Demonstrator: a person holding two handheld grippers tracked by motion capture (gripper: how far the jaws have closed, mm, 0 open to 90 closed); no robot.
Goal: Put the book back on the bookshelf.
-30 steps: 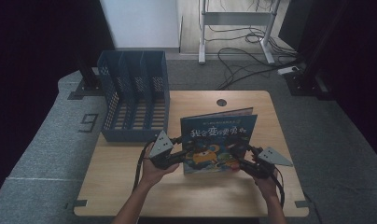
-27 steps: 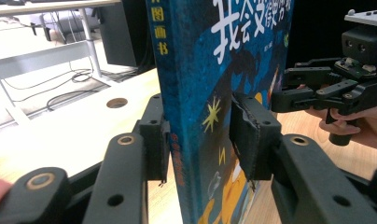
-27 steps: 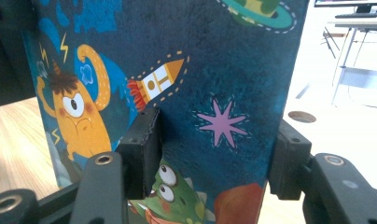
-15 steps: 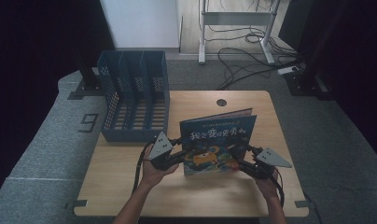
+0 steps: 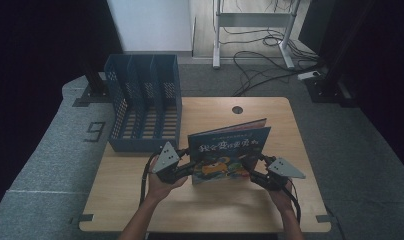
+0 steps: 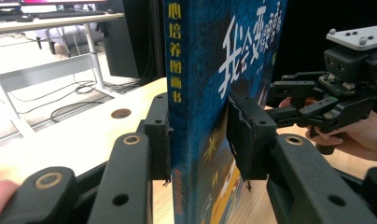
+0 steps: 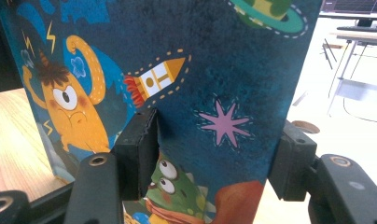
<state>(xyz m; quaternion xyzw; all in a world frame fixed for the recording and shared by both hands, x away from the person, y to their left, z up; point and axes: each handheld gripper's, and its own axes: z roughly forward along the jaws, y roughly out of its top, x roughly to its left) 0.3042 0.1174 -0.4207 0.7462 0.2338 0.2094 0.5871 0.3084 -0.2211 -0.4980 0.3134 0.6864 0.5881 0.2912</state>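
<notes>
Table [image 5: 140,200]: a pale wooden top with a round cable hole [image 5: 237,109] near its far edge; grey carpet lies all around it.

Rack [image 5: 142,107]: a blue slotted file holder standing on the table's far left corner, well apart from the book.

Book [image 5: 229,152]: a blue picture book with large pale Chinese characters and cartoon monsters on its cover. It stands upright near the middle of the table, cover toward the person, held at both lower side edges. In the left gripper view its spine [image 6: 177,93] faces the camera.

Left gripper [image 5: 186,167]: at the book's lower left edge. The left gripper view has the spine between the two black jaws, both pads against the book, one on each face; it is clamped on the book.

Right gripper [image 5: 254,172]: at the book's lower right edge. In the right gripper view the book's edge runs between the jaws, one pad on the printed face, the other behind it. Its jaws have just been easing apart, and whether both pads press on the book cannot be told.

Hands: forearms come in from the table's near edge, one hand behind each gripper.
</notes>
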